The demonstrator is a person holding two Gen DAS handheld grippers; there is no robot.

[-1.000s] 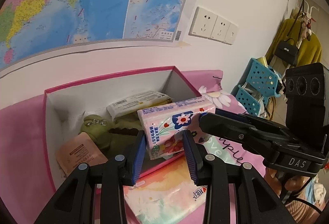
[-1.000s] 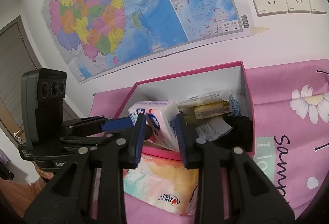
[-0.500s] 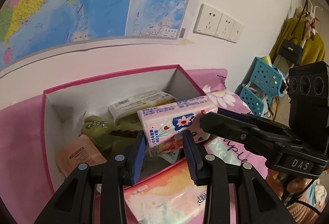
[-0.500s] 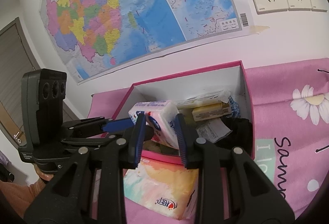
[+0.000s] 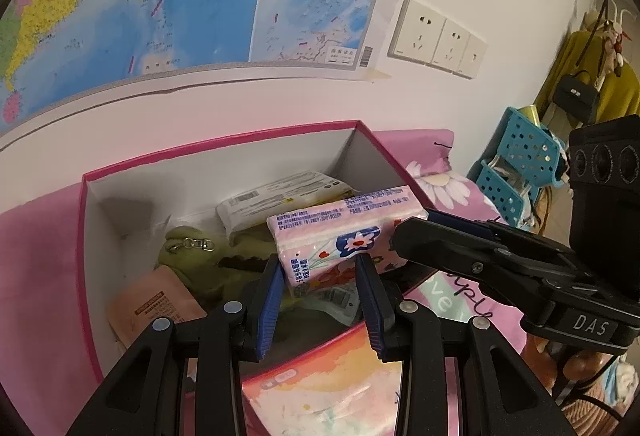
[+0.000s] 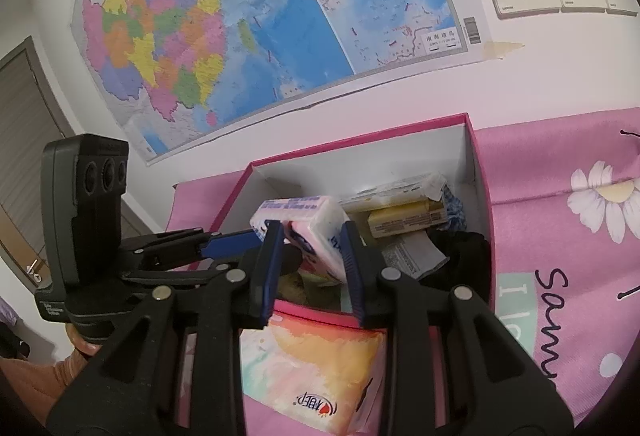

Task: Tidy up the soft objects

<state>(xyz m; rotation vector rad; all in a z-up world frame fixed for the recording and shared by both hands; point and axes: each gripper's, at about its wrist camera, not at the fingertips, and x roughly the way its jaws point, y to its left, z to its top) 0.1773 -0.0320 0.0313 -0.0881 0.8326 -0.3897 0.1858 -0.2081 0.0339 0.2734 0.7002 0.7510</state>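
Note:
A pink flowered tissue pack [image 5: 340,232] [image 6: 308,232] hangs over the open pink box [image 5: 84,220] [image 6: 478,163]. My left gripper [image 5: 320,268] is shut on its near end, and my right gripper [image 6: 310,240] is shut on its other end. Each gripper shows in the other's view, the right gripper [image 5: 408,232] coming in from the right and the left gripper [image 6: 240,242] from the left. Inside the box lie a green plush with a keyring [image 5: 192,256], a white wipes pack [image 5: 280,195], a peach pouch [image 5: 156,312] and a yellow pack [image 6: 404,222].
A larger pastel tissue pack [image 5: 328,396] [image 6: 308,368] lies on the pink flowered cloth [image 6: 568,236] in front of the box. A map [image 6: 256,15] and wall sockets [image 5: 436,39] are behind. Blue perforated baskets [image 5: 516,163] and hanging clothes stand at the right.
The box and the wall behind have slid slightly lower and closer in both views. Both grippers still hold the tissue pack the same way.

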